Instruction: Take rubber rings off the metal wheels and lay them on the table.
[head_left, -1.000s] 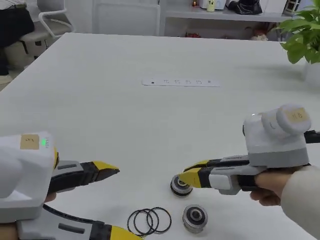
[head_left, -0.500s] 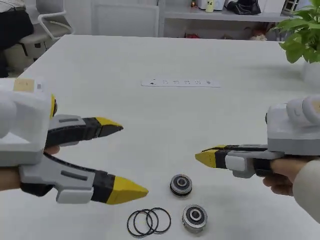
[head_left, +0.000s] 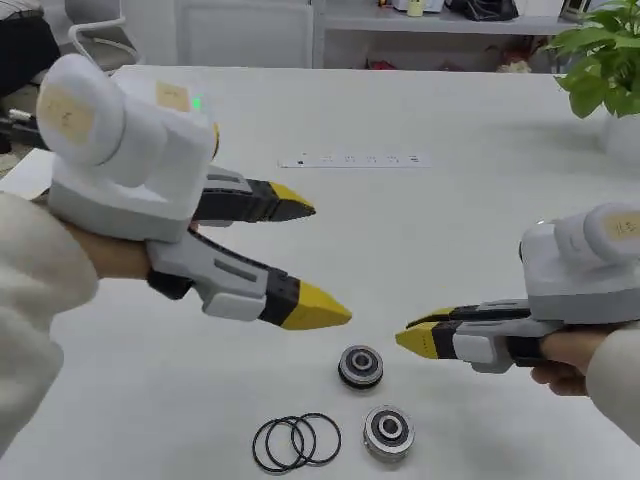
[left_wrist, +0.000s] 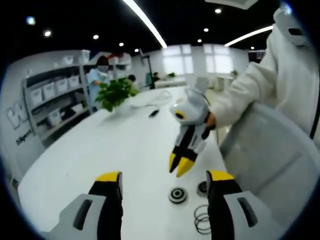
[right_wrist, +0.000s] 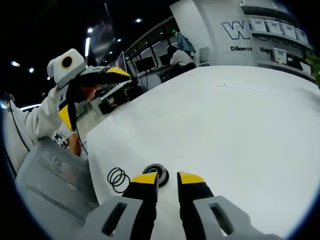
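I read the desk (head_left: 450, 250) as smooth matt white; the wheels (head_left: 361, 366) look like glossy bare metal, the rings (head_left: 297, 441) thin matt black rubber.

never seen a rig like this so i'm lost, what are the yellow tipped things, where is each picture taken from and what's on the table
There is no robot: a person holds a hand tool in each hand, each with two yellow-tipped fingers that pinch. The wide picture comes from a camera on the person's head, looking down at the white table. The two round pictures come from cameras riding on the tools, looking out along their fingers. The left gripper has its fingers spread wide; the right gripper has them nearly together. Neither holds anything. On the table lie a metal wheel, a second wheel nearer the person, and beside them a loose pile of black rubber rings. Farther back lies a white power strip.
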